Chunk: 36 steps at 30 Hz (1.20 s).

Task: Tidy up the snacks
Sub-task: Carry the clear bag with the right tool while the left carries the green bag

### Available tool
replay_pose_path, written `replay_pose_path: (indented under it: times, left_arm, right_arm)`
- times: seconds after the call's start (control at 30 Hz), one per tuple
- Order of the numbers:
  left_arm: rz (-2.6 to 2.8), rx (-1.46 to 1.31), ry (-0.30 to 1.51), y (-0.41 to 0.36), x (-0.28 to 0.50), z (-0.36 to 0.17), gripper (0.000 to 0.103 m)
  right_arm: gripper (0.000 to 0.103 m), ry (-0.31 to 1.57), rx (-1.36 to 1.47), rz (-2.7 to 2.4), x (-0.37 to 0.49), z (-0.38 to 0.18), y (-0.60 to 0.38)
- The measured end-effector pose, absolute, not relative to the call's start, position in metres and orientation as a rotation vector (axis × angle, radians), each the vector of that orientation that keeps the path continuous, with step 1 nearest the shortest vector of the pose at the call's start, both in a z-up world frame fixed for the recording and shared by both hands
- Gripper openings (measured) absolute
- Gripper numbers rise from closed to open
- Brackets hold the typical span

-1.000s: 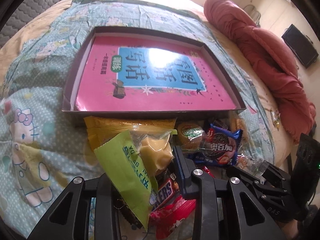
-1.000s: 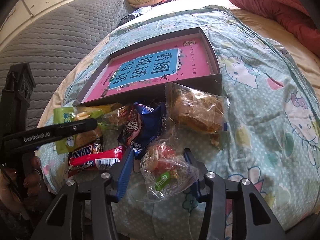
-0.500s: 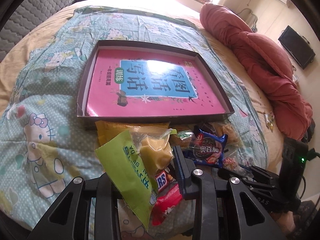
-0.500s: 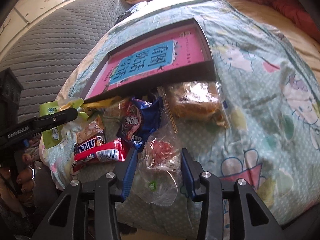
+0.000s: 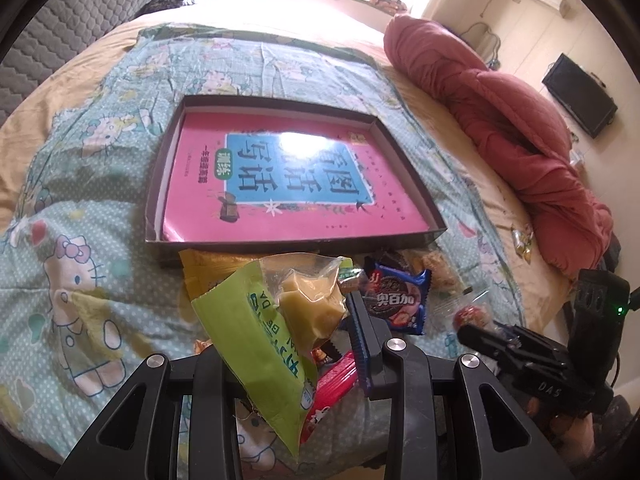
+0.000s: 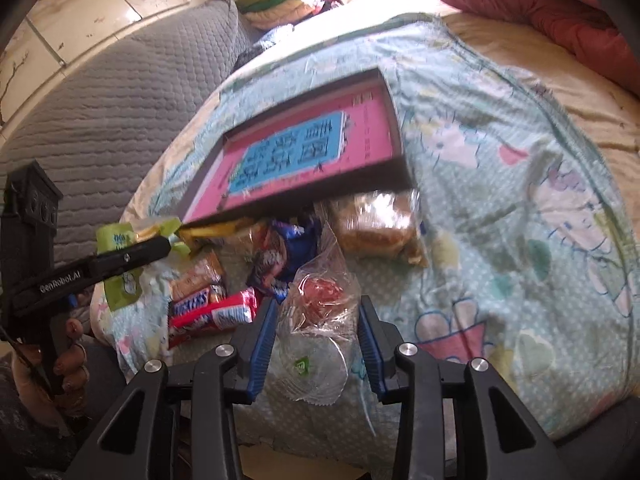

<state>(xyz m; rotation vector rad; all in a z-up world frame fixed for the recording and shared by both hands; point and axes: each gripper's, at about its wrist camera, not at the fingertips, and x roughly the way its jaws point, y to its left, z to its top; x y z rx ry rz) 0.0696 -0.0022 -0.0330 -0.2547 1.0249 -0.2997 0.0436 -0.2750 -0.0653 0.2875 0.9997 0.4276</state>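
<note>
Both grippers have risen off the bed since a second ago, each carrying a packet, and the tray looks farther off in the left wrist view. Between the jaws of the left gripper [image 5: 280, 316] hangs a green packet [image 5: 256, 344] with a yellow block showing in its clear top; the pads pinch it, and it hangs clear of the heap. The right gripper [image 6: 316, 332] has just been closing its jaws, and they now pinch a clear crinkled bag [image 6: 320, 320] with something red inside, its lower end still near the bedspread [image 6: 520, 200].

Below and between them lies the rest of the heap: a blue cookie packet [image 5: 396, 300], a red wrapper [image 6: 212, 316], a brown chocolate bar [image 6: 192, 302] and a clear bag of brown pieces [image 6: 376, 228], all bunched against the near wall of the dark tray [image 5: 154, 184]. A pink book [image 5: 288, 176] fills the tray's floor.

The step in hand appears to be lifting the first two snacks. Next, I judge, both must be carried over the near wall and set down side by side on the book, with the limp bags kept from snagging the rim.
</note>
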Motion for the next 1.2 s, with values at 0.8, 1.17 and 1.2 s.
replay_pose_path:
  times: [0.8,1.17,1.2]
  left_arm:
    - [-0.234,-0.252,0.935,0.026,0.085,0.001,0.035]
    - [-0.211,-0.230,0.919,0.022,0.123,-0.013,0.035]
    - [-0.206,-0.235,0.925,0.023,0.127,-0.017,0.035]
  right_arm:
    - [0.040,0.788,0.247,0.451,0.110,0.016,-0.273]
    - [0.040,0.802,0.239,0.499,0.160,-0.008,-0.253]
    - [0.040,0.804,0.249,0.499,0.163,-0.011,-0.253]
